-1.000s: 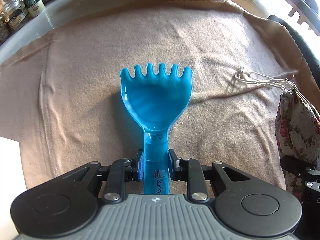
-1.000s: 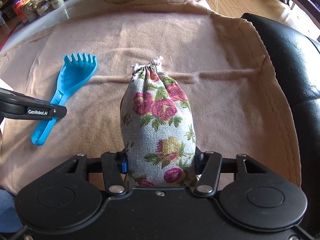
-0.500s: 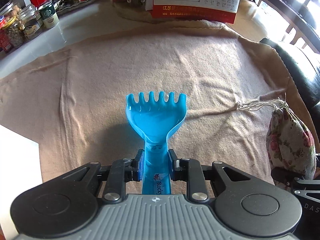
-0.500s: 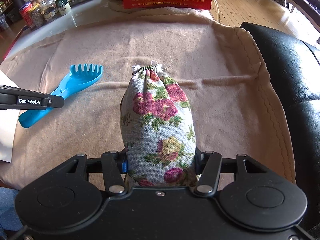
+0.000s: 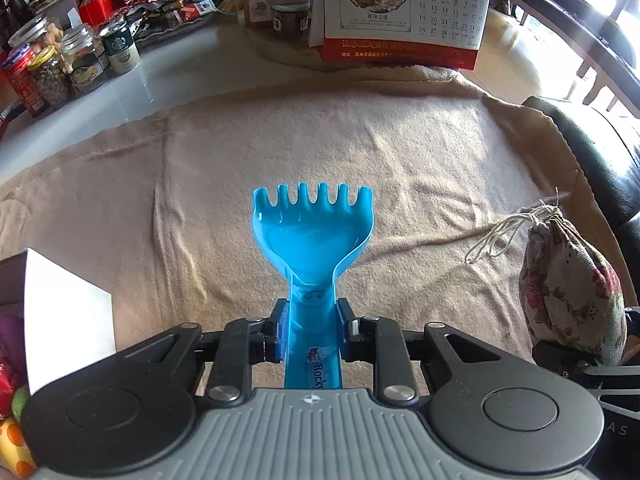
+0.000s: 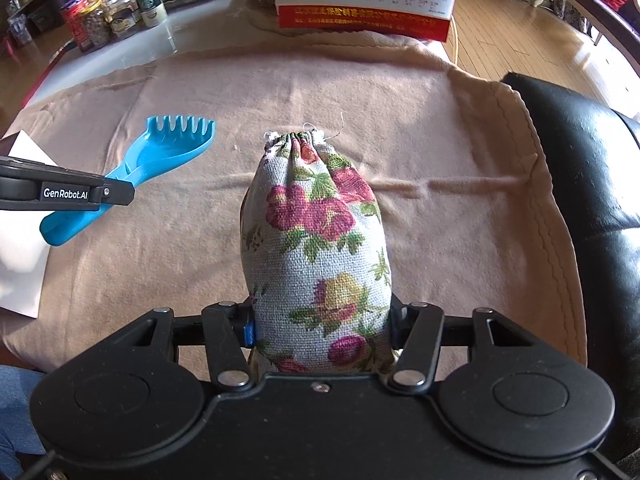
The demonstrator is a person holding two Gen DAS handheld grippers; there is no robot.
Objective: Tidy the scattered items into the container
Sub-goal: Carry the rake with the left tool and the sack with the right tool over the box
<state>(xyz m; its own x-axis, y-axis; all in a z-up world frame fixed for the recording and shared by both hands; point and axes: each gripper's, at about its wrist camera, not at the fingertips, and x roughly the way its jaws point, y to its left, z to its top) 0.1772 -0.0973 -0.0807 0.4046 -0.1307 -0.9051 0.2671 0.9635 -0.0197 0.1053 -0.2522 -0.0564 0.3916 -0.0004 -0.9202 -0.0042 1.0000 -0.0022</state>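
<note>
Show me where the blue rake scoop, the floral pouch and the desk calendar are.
blue rake scoop (image 5: 314, 240): left wrist view, on its bowl.
floral pouch (image 6: 316, 248): right wrist view, on its cloth body.
desk calendar (image 5: 404, 8): left wrist view, on its page.

A tan cloth (image 5: 320, 148) covered the table. Calendar (image 5: 404, 12) stood at twelve o'clock, jars (image 5: 68, 60) at ten, black chair (image 6: 592, 184) at three.

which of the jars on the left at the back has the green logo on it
The white Starbucks jar, rightmost in the cluster; the glass jars beside it show their contents instead.
</note>
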